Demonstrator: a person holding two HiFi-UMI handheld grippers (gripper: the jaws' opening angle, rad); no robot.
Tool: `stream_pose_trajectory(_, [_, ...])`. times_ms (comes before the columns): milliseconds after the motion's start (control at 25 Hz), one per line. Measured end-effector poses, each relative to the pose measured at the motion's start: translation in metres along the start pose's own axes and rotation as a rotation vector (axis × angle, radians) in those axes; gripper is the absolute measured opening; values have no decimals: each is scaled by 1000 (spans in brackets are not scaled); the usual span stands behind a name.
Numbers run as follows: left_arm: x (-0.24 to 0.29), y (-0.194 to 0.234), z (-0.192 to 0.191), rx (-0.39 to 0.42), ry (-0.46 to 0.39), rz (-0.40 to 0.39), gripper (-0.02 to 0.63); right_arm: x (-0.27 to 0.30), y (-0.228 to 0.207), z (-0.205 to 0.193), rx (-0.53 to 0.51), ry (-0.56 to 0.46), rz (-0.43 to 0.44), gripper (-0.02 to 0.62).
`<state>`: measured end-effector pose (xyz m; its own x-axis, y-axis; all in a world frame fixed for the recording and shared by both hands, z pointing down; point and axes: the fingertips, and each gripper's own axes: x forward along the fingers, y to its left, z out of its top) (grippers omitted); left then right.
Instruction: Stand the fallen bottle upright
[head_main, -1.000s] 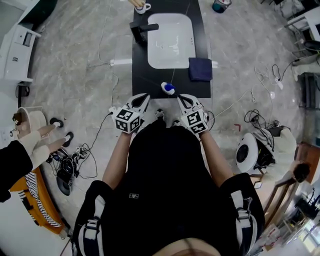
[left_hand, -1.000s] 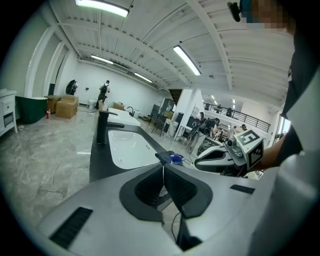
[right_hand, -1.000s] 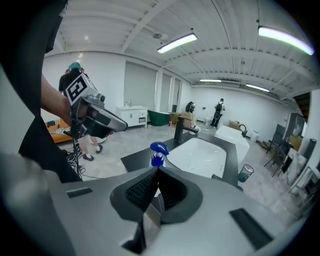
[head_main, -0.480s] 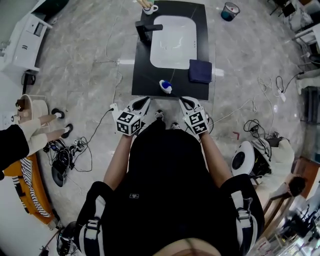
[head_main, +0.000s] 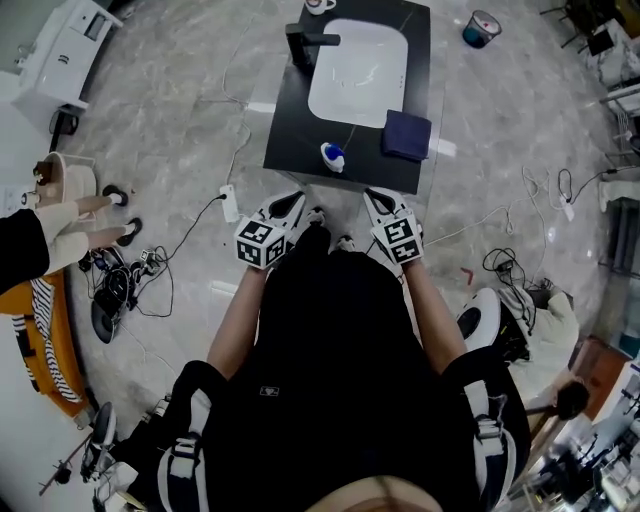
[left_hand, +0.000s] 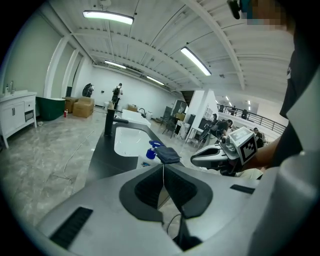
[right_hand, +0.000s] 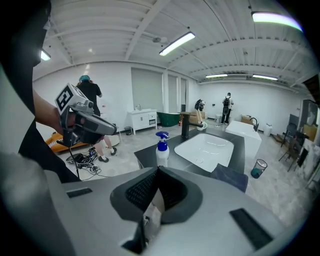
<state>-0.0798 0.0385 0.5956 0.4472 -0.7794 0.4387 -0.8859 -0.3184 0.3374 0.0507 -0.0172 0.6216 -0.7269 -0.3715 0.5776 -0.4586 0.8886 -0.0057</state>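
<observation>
The left gripper (head_main: 293, 198) and right gripper (head_main: 371, 196) have backed off the bottle (head_main: 332, 157).

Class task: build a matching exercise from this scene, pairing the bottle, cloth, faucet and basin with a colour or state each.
1 bottle
2 cloth
3 faucet
4 basin

A white, sunk into the counter
B dark blue, lying flat
C black, at the basin's rim
D upright, blue pump top

Pairs: 1-D, 2-B, 3-C, 4-A
</observation>
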Motion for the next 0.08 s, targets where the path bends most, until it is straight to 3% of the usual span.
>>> stream_pose_trajectory(80, [-2,-4,-5,-2,0,6,15,-2,0,-5,-3,4,3,60])
